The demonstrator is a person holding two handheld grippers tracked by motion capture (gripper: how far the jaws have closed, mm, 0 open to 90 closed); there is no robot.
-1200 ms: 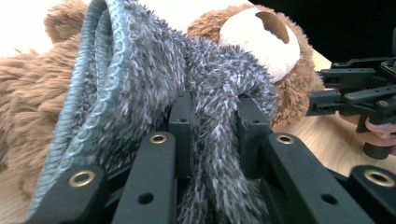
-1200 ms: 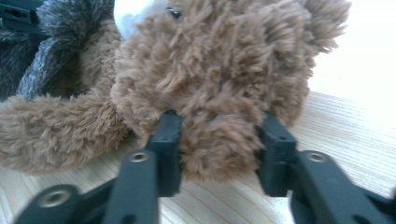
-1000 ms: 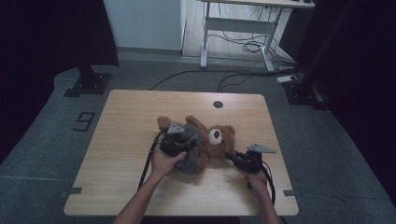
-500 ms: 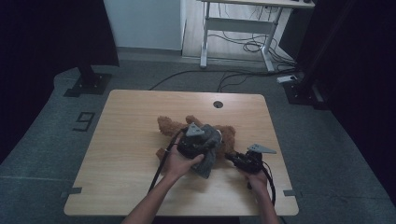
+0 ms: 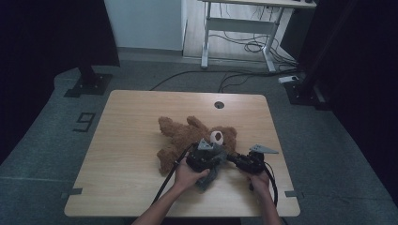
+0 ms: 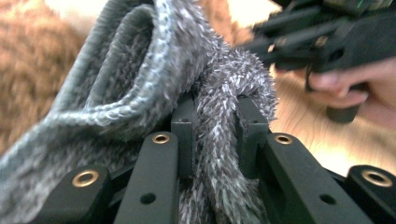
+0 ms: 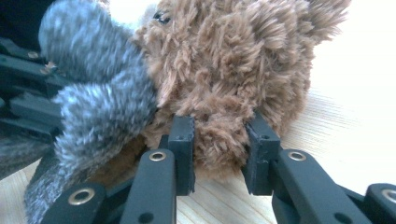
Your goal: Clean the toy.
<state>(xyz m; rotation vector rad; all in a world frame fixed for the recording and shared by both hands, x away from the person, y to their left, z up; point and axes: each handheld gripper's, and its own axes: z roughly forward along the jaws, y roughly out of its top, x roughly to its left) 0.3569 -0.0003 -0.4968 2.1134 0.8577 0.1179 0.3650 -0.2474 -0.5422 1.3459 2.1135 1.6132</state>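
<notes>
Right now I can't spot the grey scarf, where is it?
In the high view the grey scarf lies at the teddy bear's head, near the table's front edge, pinched in the left tongs.

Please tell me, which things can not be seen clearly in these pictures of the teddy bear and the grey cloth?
- High view: the fingers of both grippers, hidden under the gripper bodies.
- High view: the full shape of the grey cloth, covered by the left gripper and hand.
- Left gripper view: the right gripper is blurred and cut by the top edge.
- Right gripper view: the teddy bear has its face partly behind the cloth, its body out of frame.
</notes>
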